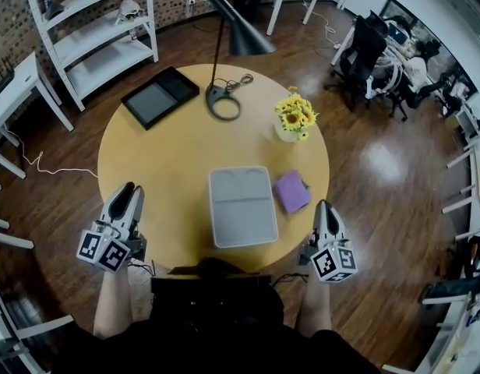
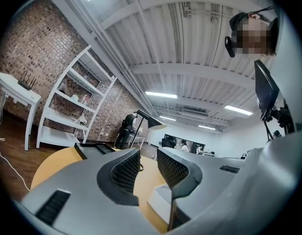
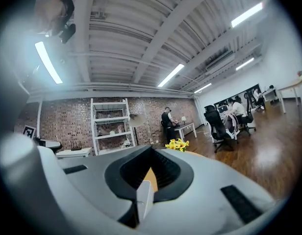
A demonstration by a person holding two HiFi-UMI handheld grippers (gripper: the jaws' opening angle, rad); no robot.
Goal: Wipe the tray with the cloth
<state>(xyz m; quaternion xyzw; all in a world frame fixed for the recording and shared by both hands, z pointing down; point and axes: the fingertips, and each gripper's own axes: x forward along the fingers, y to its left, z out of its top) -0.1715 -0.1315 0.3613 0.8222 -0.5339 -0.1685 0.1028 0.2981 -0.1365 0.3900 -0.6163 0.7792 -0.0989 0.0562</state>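
Your left gripper hovers at the near left edge of the round table. Its tongs are drawn almost together, with only a slim gap between them and nothing in it. It points across the tabletop, off to the side of the work, probably so it stays clear while the other hand works.

Further back on the left lies a black tray that looks empty. The lamp stands just right of it, well away from where you will wipe.

The grey tray sits straight in front of you near the table's close edge. It lies flat and has nothing in it, so the whole inside is free for a pass. Being that close to you, it is an easy reach for either hand.

Behind it and to the right, a small vase holds yellow flowers. It stands apart from the tray and should not get in the way of a stroke.

The purple cloth rests on the table just beside the tray's right edge, bunched up and untouched. Because it lies on that side, picking it up looks like a job for your right hand.

Your right gripper hangs at the table's near right edge, close to the cloth but not on it. Its tongs are pressed fully together and hold nothing. You will need to spread them before taking the cloth, so I judge the wiping not yet begun.
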